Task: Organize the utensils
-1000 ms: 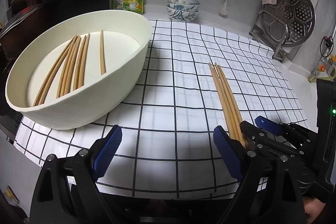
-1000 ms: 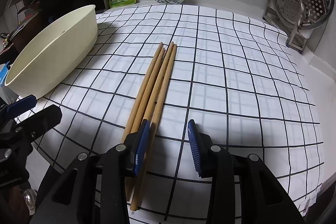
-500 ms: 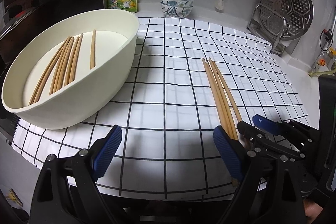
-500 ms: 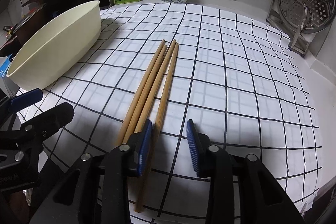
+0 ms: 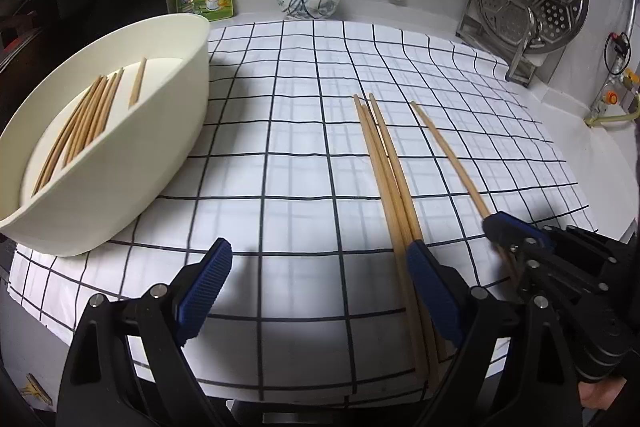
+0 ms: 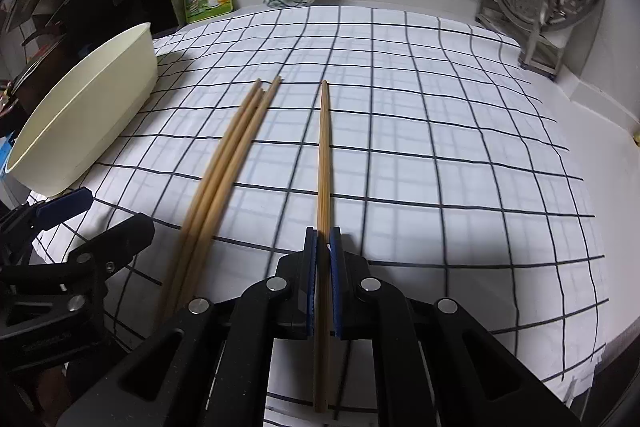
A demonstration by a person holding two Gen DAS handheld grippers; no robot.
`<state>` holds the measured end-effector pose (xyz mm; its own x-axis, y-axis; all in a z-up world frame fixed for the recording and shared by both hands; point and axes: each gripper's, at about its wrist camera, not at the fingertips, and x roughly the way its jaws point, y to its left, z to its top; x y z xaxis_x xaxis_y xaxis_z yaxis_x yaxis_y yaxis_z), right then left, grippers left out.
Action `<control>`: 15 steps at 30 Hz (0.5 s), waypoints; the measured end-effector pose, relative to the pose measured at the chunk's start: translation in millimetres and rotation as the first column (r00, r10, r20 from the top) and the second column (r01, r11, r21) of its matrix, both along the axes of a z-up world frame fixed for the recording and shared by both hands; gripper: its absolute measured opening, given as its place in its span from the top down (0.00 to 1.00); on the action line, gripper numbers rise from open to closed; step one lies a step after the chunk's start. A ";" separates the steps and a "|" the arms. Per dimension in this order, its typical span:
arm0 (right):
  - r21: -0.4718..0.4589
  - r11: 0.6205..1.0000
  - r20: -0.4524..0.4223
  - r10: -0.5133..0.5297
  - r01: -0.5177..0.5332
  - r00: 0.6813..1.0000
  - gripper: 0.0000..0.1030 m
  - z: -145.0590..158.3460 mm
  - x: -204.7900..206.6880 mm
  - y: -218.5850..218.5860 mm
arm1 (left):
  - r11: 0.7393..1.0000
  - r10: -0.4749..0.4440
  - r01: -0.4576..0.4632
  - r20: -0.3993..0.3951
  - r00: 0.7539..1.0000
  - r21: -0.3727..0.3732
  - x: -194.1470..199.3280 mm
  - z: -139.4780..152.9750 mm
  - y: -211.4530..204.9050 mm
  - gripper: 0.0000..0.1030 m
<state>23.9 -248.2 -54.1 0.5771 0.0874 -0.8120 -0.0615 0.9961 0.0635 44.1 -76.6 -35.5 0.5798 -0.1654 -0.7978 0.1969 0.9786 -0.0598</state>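
Pinching one chopstick (image 6: 323,163) between pads that have just been closing, the right hand-held gripper (image 6: 323,283) holds it apart from three chopsticks (image 6: 224,171) lying together on the checked cloth (image 6: 440,147) over the worktop. Beside them the left hand-held gripper (image 5: 320,291) stands spread wide and empty, near the cream tub (image 5: 120,187) that holds more chopsticks (image 5: 80,123).

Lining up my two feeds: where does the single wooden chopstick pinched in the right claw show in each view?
Left wrist: single wooden chopstick, right of centre, slanting down to the right claw.
Right wrist: centre, running up from the claw.
Shared landmark: cream oval plastic tub, at the left in both.
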 end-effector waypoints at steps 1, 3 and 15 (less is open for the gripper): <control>0.002 1.000 0.000 -0.004 0.004 1.000 0.94 -0.2 -1.3 -2.3 | 1.000 -0.004 0.004 -0.005 1.000 0.004 1.3 -1.9 -2.6 0.15; 0.008 1.000 0.000 -0.014 0.014 1.000 0.94 -0.5 -3.4 -7.7 | 1.000 -0.005 0.005 -0.013 1.000 0.010 3.7 -5.5 -5.9 0.15; 0.024 0.999 0.011 -0.027 0.027 1.000 0.93 0.5 -4.1 -13.9 | 1.000 0.014 -0.013 -0.029 0.999 0.019 9.4 -14.9 -8.0 0.15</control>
